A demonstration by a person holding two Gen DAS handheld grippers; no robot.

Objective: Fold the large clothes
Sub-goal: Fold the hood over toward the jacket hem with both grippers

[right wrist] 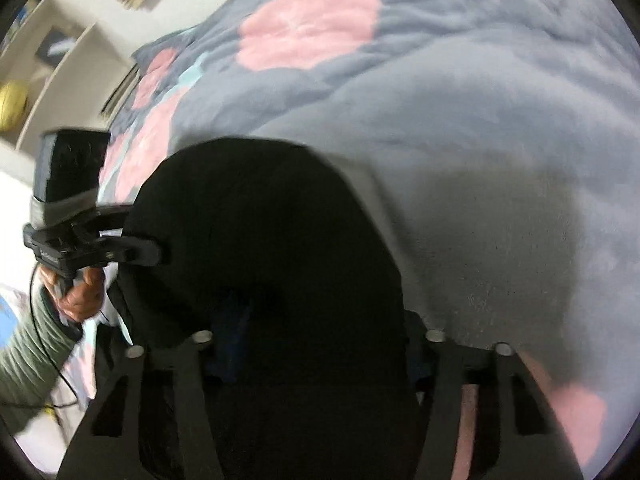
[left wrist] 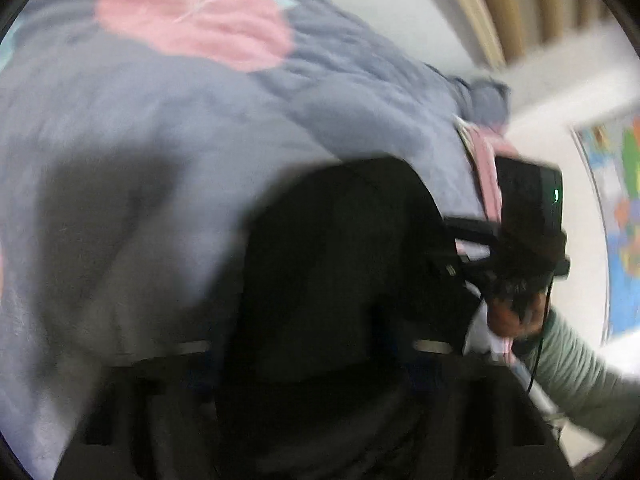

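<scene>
Black cloth fills the middle of both wrist views: that's the black garment (left wrist: 340,260), bunched in a dark mound and held up over the bed between the two tools. Everything is smeared with blur, so fine detail is hard to call.

From the right wrist view, the left tool (right wrist: 158,250) sits at the left edge of the frame, its fingers clenched on the garment's left border, the cloth pinched right between them. The left hand (right wrist: 80,296) wraps the grip below it, with a grey-green sleeve (right wrist: 28,364) running off to the lower left.

From the left wrist view it mirrors: the right tool (left wrist: 450,262) is at centre right, biting into the garment's right edge, and it looks clamped on the fabric there. The right hand (left wrist: 516,316) holds the handle underneath, and a thin black cable (left wrist: 540,344) hangs past the wrist.

In each tool's own view the garment drapes over the fingers and hides the tips completely.

Behind it all lies the bed cover (left wrist: 140,140), grey-blue and fleecy, with a big pink circle (left wrist: 196,16) in the upper left of the left wrist view and more pink and teal patches along its edge. White shelves (right wrist: 60,80) show in the upper left of the right wrist view, with a yellow ball (right wrist: 12,106) on one. A colourful printed sheet (left wrist: 624,208) hangs at the far right of the left wrist view.
</scene>
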